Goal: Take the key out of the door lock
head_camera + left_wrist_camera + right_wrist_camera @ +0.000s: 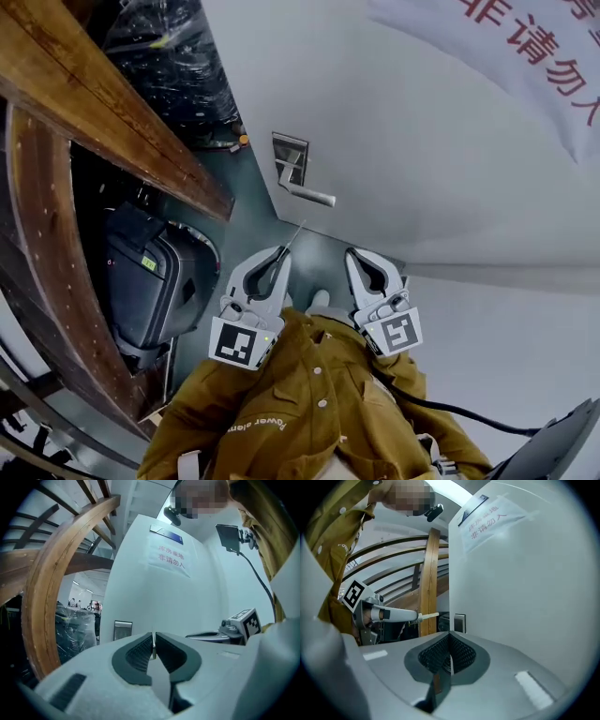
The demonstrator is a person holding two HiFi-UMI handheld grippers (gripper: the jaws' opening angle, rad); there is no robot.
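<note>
The white door (422, 169) carries a metal lock plate (290, 153) with a lever handle (310, 194). My left gripper (282, 253) hangs below the handle, away from the door, shut on a thin silver key (294, 234) that sticks out past its tips. In the left gripper view the key (153, 645) is a narrow strip pinched between the pads. The right gripper view shows the key (427, 616) jutting from the left gripper. My right gripper (357, 255) is beside the left one, shut with nothing in it. The lock plate (123, 631) (460, 623) lies ahead of both.
Curved wooden stair rails (103, 131) run along the left. Below them are a dark case (141, 272) and plastic-wrapped goods (178, 56). A paper sign with red print (525, 47) hangs on the door. A black cable (450, 408) trails from the right gripper.
</note>
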